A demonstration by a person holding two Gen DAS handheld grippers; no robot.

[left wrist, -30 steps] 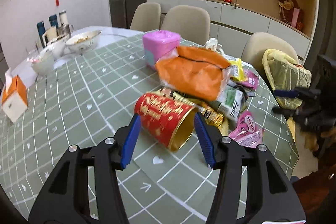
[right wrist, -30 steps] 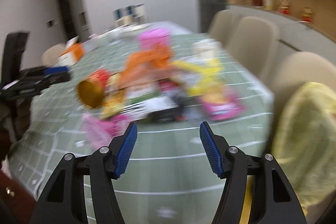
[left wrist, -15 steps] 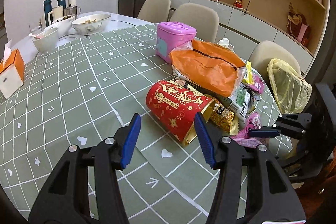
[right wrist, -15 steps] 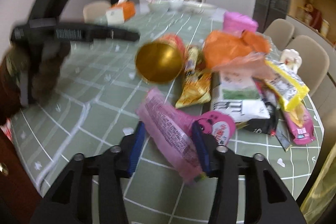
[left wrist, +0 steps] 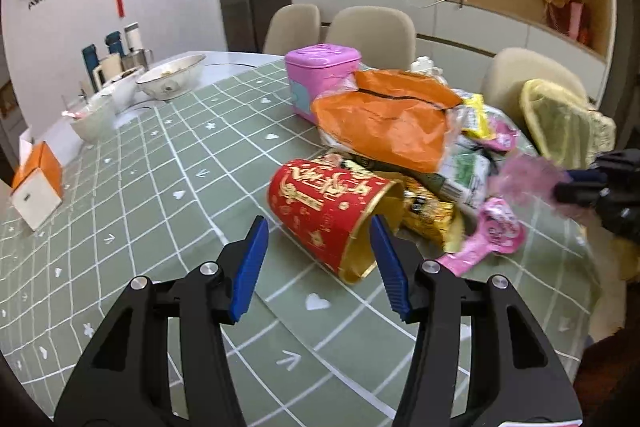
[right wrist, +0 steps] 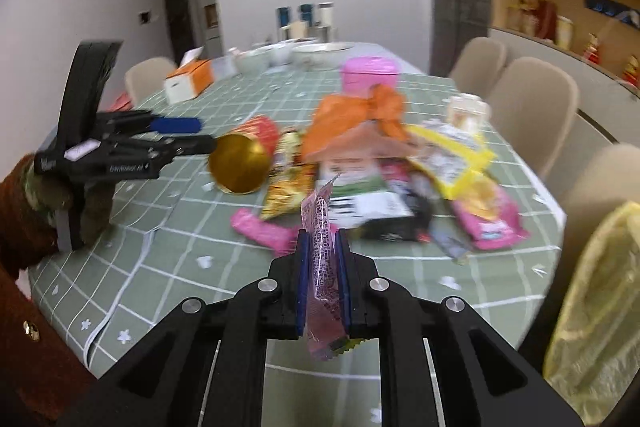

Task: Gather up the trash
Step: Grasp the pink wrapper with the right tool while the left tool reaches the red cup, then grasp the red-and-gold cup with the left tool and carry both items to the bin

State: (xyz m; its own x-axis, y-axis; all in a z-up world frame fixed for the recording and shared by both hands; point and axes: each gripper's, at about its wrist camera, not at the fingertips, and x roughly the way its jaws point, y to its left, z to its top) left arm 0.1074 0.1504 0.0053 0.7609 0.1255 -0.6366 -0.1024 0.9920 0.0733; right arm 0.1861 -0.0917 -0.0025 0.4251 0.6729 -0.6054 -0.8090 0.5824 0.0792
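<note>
A pile of trash lies on the green checked tablecloth (left wrist: 160,187): a red and gold paper cup (left wrist: 328,215) on its side, an orange bag (left wrist: 388,119), snack wrappers and pink packets (left wrist: 492,235). My left gripper (left wrist: 316,259) is open, its blue pads either side of the cup's mouth end, not touching. My right gripper (right wrist: 323,267) is shut on a pink wrapper (right wrist: 322,247) and holds it above the table's near edge. It shows blurred in the left wrist view (left wrist: 528,183). A yellow trash bag (right wrist: 600,299) hangs at the right.
A pink tin (left wrist: 320,79) stands behind the pile. Bowls (left wrist: 172,79), cups and an orange tissue box (left wrist: 36,183) sit at the far left. Beige chairs (left wrist: 372,31) ring the table. The left gripper appears in the right wrist view (right wrist: 120,147).
My right gripper closed on the pink wrapper and lifted it off the table toward the near edge. My left gripper moved a little closer to the red cup.
</note>
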